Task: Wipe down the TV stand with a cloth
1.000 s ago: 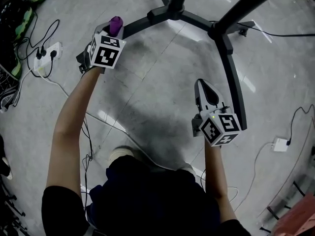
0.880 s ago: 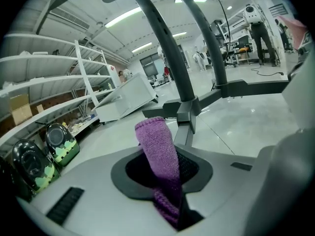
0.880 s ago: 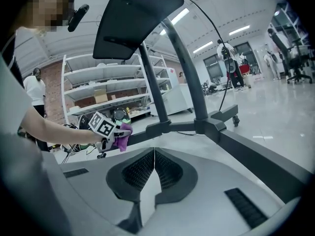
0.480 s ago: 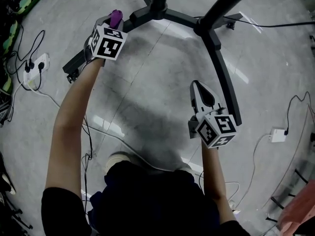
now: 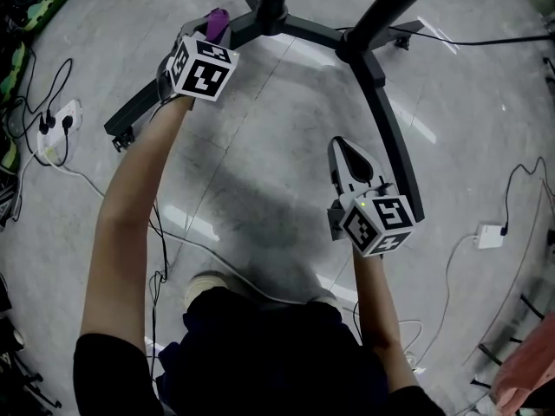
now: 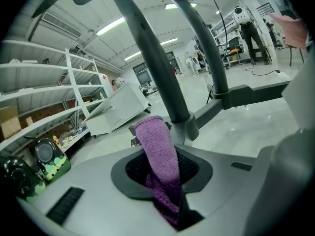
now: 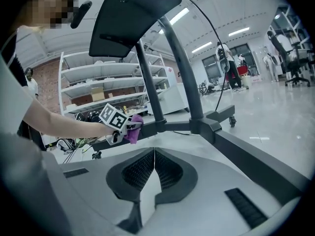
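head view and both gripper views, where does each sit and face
Head view: on the person's head, looking steeply down at the TV stand base; both forearms, left gripper and right gripper show.
Left gripper view: on the left gripper, looking along jaws shut on the purple cloth at the stand's posts.
Right gripper view: on the right gripper, past shut empty jaws at the stand; left forearm shows.
Shared: head and right gripper views both show the cloth.

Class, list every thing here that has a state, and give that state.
Left tongs: shut on the cloth.
Cloth: pinched, its free end sticking out.
Right tongs: shut, empty.
TV stand: upright on the floor.
Power strip: plugs in.
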Motion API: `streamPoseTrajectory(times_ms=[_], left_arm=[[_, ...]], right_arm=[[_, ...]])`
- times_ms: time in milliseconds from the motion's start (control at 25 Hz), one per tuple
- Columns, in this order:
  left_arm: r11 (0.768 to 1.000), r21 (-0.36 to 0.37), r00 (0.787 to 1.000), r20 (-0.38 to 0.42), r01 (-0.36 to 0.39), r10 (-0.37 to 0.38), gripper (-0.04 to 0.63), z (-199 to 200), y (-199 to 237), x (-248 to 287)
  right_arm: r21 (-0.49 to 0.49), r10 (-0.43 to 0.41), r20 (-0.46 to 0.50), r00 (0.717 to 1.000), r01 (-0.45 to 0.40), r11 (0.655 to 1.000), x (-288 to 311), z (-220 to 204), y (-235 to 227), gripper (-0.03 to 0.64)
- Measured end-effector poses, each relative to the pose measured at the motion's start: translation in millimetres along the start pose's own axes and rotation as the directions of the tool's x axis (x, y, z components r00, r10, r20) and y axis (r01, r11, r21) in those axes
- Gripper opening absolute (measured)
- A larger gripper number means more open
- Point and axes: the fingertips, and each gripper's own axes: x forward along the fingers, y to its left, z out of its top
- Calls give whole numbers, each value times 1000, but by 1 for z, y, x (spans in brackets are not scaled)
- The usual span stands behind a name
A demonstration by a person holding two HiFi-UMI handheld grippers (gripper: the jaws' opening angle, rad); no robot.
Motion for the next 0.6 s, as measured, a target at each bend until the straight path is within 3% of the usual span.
streamPoseTrajectory(times_ms=[600], left_arm=[[995, 103, 999, 36, 20, -24, 83, 33, -25, 13]], right_arm=[[-22, 14, 23, 1000, -13, 1000, 18, 18, -6, 23]])
